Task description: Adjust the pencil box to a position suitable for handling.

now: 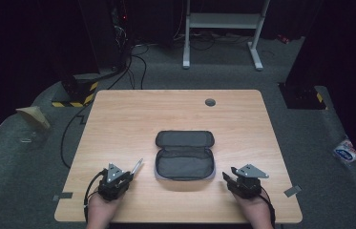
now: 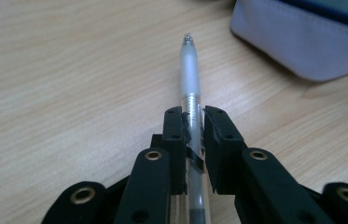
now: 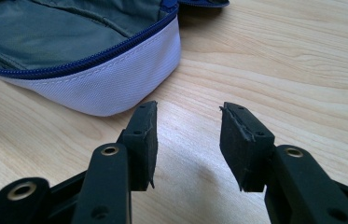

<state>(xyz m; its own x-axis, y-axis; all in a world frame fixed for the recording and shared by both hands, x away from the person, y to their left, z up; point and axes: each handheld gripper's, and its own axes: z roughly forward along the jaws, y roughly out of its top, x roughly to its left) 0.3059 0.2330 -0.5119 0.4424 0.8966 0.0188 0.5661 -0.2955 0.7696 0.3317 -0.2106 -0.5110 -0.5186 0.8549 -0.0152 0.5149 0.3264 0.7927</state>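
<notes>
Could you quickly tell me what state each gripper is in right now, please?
Left gripper: closed on the pen.
Right gripper: open, holding nothing, beside the pencil case.

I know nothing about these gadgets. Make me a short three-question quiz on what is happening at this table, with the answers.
1. True or false: the left gripper is shut on the translucent plastic pen.
2. How does the grey fabric pencil case with a blue zip lie on the light wooden table: A zipped shut, B open with its lid folded back, C standing on end?
3. What is between the pads of the right gripper?

Key
1. True: its pads clamp the pen's barrel, the tip pointing forward.
2. B.
3. Nothing: its jaws stand apart over bare table, beside the case's pale wall.
</notes>
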